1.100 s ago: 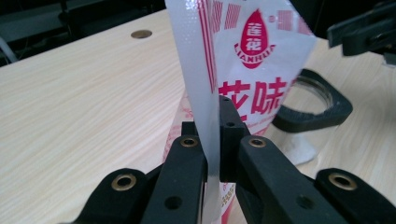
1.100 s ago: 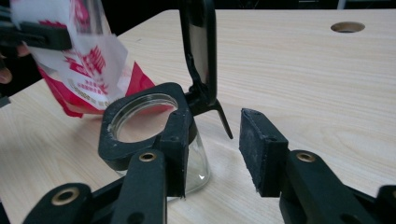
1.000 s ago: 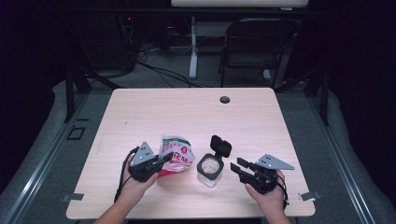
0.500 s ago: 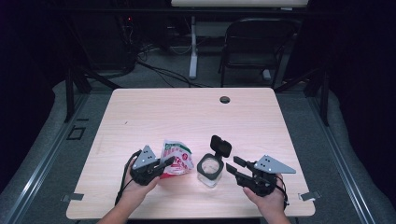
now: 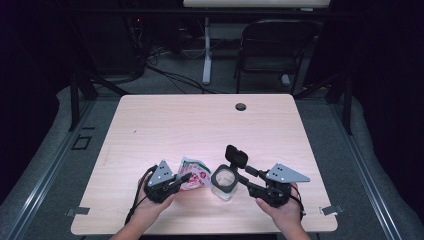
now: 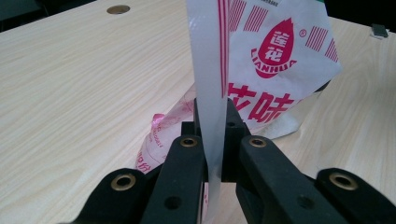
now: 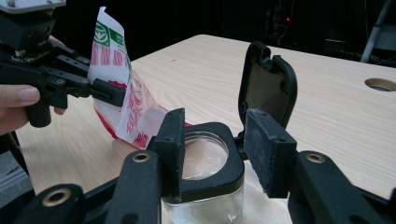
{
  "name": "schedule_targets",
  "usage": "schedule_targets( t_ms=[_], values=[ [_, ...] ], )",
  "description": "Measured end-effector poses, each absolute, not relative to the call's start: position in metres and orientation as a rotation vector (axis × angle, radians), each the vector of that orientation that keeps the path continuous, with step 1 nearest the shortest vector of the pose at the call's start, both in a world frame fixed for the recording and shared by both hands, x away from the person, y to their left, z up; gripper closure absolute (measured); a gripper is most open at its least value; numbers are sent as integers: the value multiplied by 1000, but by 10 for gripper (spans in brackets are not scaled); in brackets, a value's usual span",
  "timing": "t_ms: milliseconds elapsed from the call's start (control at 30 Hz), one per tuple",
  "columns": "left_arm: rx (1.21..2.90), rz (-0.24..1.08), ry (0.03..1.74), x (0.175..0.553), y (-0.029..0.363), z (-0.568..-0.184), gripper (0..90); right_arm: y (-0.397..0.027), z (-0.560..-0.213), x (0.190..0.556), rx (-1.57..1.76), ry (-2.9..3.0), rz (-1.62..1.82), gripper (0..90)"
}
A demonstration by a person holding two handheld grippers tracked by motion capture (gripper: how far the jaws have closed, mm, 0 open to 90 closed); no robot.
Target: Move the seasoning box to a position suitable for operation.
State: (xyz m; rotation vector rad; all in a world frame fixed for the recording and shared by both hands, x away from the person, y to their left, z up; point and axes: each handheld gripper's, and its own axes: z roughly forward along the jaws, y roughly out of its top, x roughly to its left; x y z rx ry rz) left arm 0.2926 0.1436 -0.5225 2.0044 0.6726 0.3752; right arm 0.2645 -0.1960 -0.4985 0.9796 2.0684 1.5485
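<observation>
A red-and-white printed plastic bag stands up off the wooden table, and my left gripper is shut on its edge. Just right of it stands a small glass jar with a black collar; its black flip lid is swung up. My right gripper has its jaws on either side of the jar's collar. They have just been opening and stand open with the jar between them. The bag hangs close to the jar's mouth.
A round cable hole sits near the table's far edge. A chair and cables lie beyond the table in the dark. Both hands are near the front edge, with bare wood behind them.
The left gripper and the bag have shifted slightly toward the jar and the front edge. The right hand has stayed at the jar.
</observation>
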Motion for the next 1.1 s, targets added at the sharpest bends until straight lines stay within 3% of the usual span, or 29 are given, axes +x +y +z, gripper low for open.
schedule_targets(
  t_ms=[400, 1100],
  values=[
    [2005, 373, 673, 292, 142, -523, 900, -185, -497, 272, 1036, 2162, 1594, 572],
    [2002, 369, 674, 291, 142, -523, 900, -121, -481, 293, 864, 2311, 1651, 531]
  ],
)
